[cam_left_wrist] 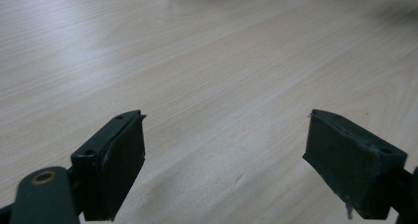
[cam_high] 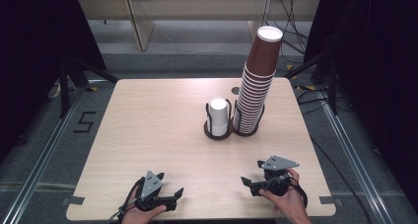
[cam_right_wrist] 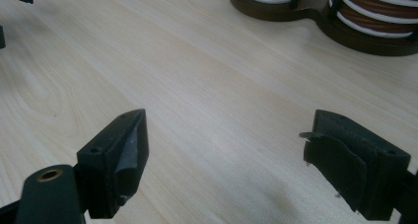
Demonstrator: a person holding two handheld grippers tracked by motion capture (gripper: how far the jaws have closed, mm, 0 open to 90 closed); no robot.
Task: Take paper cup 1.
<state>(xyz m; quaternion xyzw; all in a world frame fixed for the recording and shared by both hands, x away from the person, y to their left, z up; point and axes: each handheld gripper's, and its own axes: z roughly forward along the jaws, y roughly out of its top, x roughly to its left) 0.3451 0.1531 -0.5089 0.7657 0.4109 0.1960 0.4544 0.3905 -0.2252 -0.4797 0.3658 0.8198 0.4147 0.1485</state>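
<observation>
Ideally, tall brown cup stack [cam_high: 259, 81] is approached level — left gripper [cam_high: 172, 197], right gripper [cam_high: 249, 184] jaws apart, empty — top cup pinched gently.

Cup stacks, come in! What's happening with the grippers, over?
Left gripper and right gripper open, empty. White cup stack and tall brown cup stack untouched in holder. Table between clear.

Matt pale wood-grain table [cam_high: 162, 135] w/ slight sheen; brown paper cups [cam_high: 256, 86]; matt black plastic claw pads [cam_left_wrist: 121, 160].
</observation>
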